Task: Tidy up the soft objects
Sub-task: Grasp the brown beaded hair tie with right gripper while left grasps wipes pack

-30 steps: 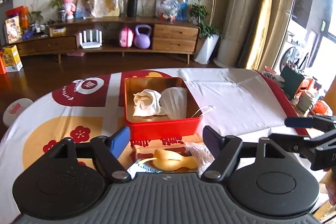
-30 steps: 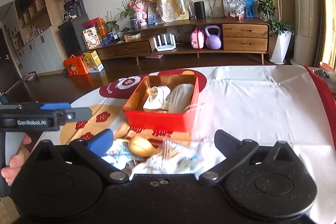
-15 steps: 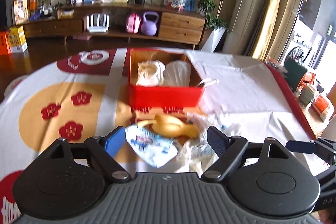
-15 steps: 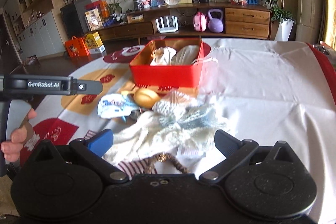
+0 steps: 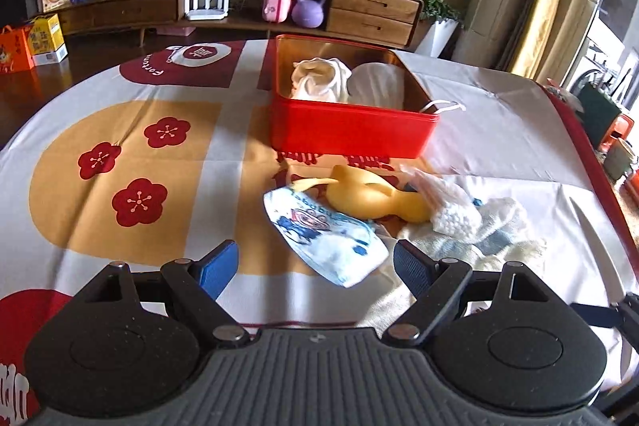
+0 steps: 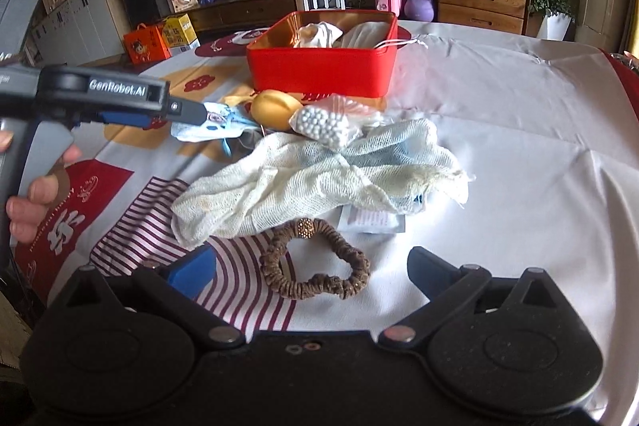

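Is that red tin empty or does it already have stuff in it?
Partly filled: the lidless red tin holds a cream cloth bundle and a white mask.

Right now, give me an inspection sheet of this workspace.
Surface: tablecloth, white with red and gold prints.
Job's things: red tin holds white cloths; loose in front of it: printed face mask, yellow rubber toy, bead pouch, mesh cloth, brown scrunchie.
Clutter: nothing seen.
Grippers: left gripper open, empty; right gripper open over the scrunchie, not touching.
Cables: nothing seen.
Surroundings: wooden sideboard, purple kettlebell, potted plants.
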`<act>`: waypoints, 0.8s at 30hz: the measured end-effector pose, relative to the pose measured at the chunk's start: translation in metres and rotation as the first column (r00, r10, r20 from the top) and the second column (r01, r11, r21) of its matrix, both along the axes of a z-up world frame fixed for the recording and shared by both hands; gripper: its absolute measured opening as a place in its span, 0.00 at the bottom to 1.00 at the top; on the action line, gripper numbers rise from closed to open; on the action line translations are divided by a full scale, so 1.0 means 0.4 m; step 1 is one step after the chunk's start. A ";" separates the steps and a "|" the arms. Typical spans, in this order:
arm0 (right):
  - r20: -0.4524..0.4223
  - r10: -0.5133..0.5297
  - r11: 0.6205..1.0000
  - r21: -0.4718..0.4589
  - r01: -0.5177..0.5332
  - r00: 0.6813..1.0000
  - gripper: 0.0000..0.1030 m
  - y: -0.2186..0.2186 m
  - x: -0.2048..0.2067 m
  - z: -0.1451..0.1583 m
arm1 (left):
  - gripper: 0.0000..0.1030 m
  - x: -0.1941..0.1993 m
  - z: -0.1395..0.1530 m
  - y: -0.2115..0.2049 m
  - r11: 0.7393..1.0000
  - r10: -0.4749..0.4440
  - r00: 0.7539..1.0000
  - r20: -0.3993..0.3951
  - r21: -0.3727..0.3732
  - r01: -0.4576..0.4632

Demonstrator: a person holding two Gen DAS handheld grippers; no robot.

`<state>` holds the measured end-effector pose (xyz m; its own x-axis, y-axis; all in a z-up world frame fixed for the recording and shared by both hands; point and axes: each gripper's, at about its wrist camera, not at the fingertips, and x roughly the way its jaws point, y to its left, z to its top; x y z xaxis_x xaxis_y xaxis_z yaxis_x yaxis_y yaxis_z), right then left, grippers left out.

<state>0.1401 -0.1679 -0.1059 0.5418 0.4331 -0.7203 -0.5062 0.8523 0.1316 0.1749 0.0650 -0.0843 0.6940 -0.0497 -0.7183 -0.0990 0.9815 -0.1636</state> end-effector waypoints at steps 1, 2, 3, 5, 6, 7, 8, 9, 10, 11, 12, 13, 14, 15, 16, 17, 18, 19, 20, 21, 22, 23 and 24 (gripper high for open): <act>-0.003 0.002 1.000 -0.005 -0.002 1.000 0.98 0.002 0.002 -0.006 | 0.82 0.010 -0.003 0.005 1.000 0.006 1.000 -0.005 0.004 -0.006; -0.006 0.006 1.000 -0.009 -0.006 1.000 0.97 0.004 0.005 -0.012 | 0.82 0.020 -0.007 0.010 1.000 0.012 1.000 -0.009 0.004 -0.012; -0.009 0.008 1.000 -0.015 -0.008 1.000 0.96 0.006 0.007 -0.019 | 0.83 0.029 -0.012 0.015 1.000 0.016 1.000 -0.014 0.000 -0.016; -0.020 0.015 1.000 -0.025 -0.016 1.000 0.94 0.010 0.010 -0.033 | 0.82 0.048 -0.021 0.025 1.000 0.027 0.999 -0.027 -0.010 -0.027; -0.023 0.018 0.999 -0.029 -0.019 1.000 0.93 0.012 0.011 -0.038 | 0.82 0.057 -0.026 0.029 0.999 0.032 0.999 -0.034 -0.014 -0.032; -0.024 0.020 0.999 -0.037 -0.021 1.000 0.93 0.015 0.015 -0.043 | 0.82 0.065 -0.031 0.034 0.999 0.036 0.999 -0.038 -0.022 -0.037; -0.024 0.021 0.999 -0.043 -0.022 0.999 0.92 0.018 0.017 -0.048 | 0.82 0.072 -0.036 0.038 0.999 0.040 0.998 -0.043 -0.032 -0.041; -0.025 0.024 0.999 -0.046 -0.025 0.999 0.90 0.020 0.018 -0.051 | 0.82 0.079 -0.041 0.042 0.998 0.042 0.998 -0.049 -0.041 -0.044; -0.028 0.027 0.998 -0.049 -0.029 0.999 0.88 0.022 0.019 -0.055 | 0.82 0.086 -0.047 0.044 0.998 0.043 0.997 -0.057 -0.049 -0.046; -0.029 0.030 0.998 -0.053 -0.031 0.999 0.88 0.023 0.019 -0.058 | 0.82 0.091 -0.052 0.046 0.997 0.044 0.997 -0.063 -0.053 -0.047; -0.027 0.032 0.998 -0.059 -0.033 0.999 0.88 0.025 0.019 -0.062 | 0.82 0.096 -0.058 0.047 0.997 0.045 0.997 -0.067 -0.053 -0.049; -0.022 0.034 0.997 -0.067 -0.035 0.999 0.88 0.027 0.018 -0.064 | 0.82 0.099 -0.064 0.047 0.997 0.044 0.997 -0.069 -0.056 -0.048; -0.015 0.038 0.996 -0.076 -0.039 0.999 0.88 0.029 0.017 -0.066 | 0.80 0.101 -0.068 0.048 0.997 0.041 0.997 -0.069 -0.059 -0.045; -0.010 0.040 0.996 -0.083 -0.041 0.999 0.88 0.031 0.015 -0.067 | 0.73 0.104 -0.074 0.048 0.997 0.038 0.997 -0.070 -0.059 -0.042; -0.006 0.041 0.995 -0.090 -0.041 0.999 0.86 0.034 0.015 -0.069 | 0.68 0.106 -0.078 0.047 0.997 0.034 0.997 -0.074 -0.059 -0.039; -0.001 0.040 0.994 -0.098 -0.040 0.999 0.86 0.037 0.015 -0.070 | 0.59 0.109 -0.082 0.046 0.998 0.030 0.996 -0.080 -0.061 -0.035; 0.004 0.041 0.994 -0.105 -0.040 0.999 0.84 0.038 0.014 -0.071 | 0.55 0.111 -0.085 0.046 0.997 0.026 0.996 -0.083 -0.065 -0.032; 0.010 0.040 0.993 -0.110 -0.039 0.999 0.80 0.039 0.012 -0.071 | 0.53 0.110 -0.087 0.047 0.997 0.024 0.996 -0.080 -0.073 -0.030; 0.016 0.039 0.993 -0.115 -0.037 0.999 0.79 0.040 0.012 -0.072 | 0.47 0.108 -0.088 0.048 0.996 0.024 0.997 -0.075 -0.079 -0.030; 0.021 0.036 0.992 -0.119 -0.033 0.999 0.76 0.040 0.010 -0.071 | 0.41 0.106 -0.087 0.047 0.996 0.026 0.997 -0.072 -0.079 -0.032; 0.025 0.033 0.992 -0.123 -0.029 0.999 0.74 0.039 0.010 -0.070 | 0.38 0.104 -0.087 0.046 0.997 0.028 0.997 -0.071 -0.074 -0.034; 0.029 0.031 0.992 -0.127 -0.027 0.999 0.72 0.040 0.010 -0.070 | 0.33 0.103 -0.088 0.046 0.997 0.028 0.997 -0.071 -0.069 -0.033; 0.035 0.030 0.991 -0.132 -0.025 0.999 0.69 0.041 0.008 -0.069 | 0.30 0.102 -0.087 0.045 0.997 0.027 0.997 -0.071 -0.064 -0.032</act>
